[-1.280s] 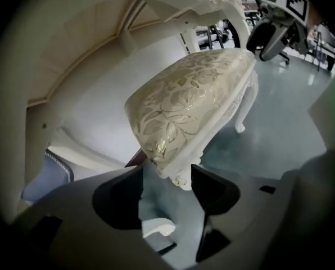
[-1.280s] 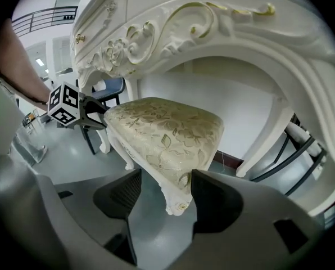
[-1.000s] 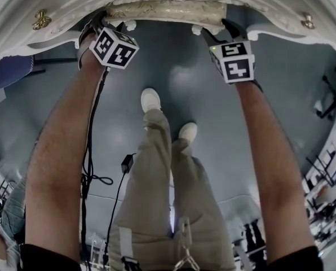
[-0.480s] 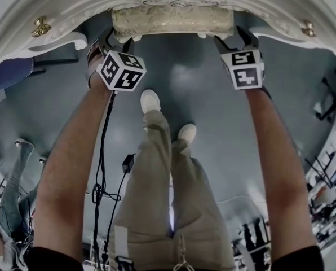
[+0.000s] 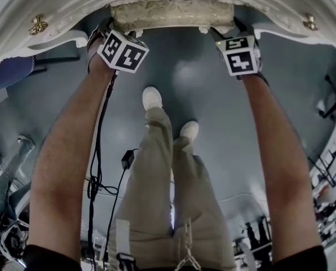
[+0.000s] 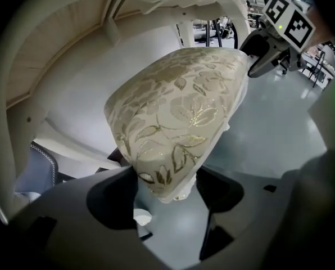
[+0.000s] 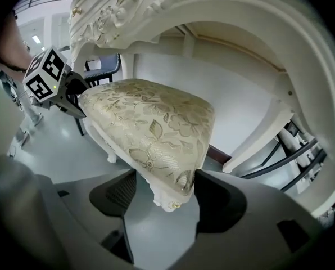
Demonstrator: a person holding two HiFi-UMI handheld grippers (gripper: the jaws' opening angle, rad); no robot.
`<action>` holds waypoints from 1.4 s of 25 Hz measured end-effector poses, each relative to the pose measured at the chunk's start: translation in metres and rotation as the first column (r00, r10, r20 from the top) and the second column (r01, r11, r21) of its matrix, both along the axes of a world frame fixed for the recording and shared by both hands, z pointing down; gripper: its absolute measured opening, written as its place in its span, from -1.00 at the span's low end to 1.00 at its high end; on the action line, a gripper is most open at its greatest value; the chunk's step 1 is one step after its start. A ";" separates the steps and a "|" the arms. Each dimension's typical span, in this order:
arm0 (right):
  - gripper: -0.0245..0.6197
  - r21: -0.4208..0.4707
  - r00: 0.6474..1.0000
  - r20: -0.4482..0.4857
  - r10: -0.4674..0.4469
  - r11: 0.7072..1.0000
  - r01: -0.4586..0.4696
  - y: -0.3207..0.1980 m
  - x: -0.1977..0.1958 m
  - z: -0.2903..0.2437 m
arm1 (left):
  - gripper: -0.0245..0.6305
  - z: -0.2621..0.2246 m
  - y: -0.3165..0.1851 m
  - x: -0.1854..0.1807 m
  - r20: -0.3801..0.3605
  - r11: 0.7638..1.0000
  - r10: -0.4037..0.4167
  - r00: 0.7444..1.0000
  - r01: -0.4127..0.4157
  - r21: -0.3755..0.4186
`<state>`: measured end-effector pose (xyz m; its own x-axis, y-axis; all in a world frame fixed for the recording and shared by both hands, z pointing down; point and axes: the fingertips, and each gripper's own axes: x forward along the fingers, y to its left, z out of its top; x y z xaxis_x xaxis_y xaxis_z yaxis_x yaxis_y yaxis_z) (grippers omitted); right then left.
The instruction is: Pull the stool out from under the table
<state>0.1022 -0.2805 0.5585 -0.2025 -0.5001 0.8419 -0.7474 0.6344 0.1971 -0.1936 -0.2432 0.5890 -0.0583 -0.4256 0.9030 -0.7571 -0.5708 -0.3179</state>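
Since half a second ago: left gripper (image 6: 167,191) and right gripper (image 7: 164,193) have gone forward again to the front corners of the stool (image 5: 172,14). Both sets of jaws have just been opening wider, each with a cushion corner between them.
Stool: mostly tucked in the knee arch of the bench (image 5: 61,13), with only its front cushion edge showing from above.
Left gripper: spread to its widest around the left front corner. The brocade brushes the jaws, but I judge nothing is pinched yet.
Right gripper: likewise spread, around the right front corner, with the carved corner of the frame sitting in the gap.
Bench: its white carved apron arches just above the cushion on both sides.
Floor (image 5: 213,95): bare grey on the near side of the stool. The person's feet (image 5: 151,99) stand in the pull path, and a cable (image 5: 97,168) hangs on the left.
Step in hand: seating both grips before the pull.
Doing it well: I'd push in deeper so the pads bite the firm frame rather than the soft padding. Then I'd close both together and draw back level and evenly, so the stool doesn't yaw into the bench legs.
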 end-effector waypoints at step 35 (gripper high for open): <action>-0.10 -0.080 0.997 -0.005 -0.077 0.994 0.076 0.164 0.032 -0.002 | 0.01 -0.004 0.183 0.027 0.026 0.993 -0.103 0.994 0.104 -0.062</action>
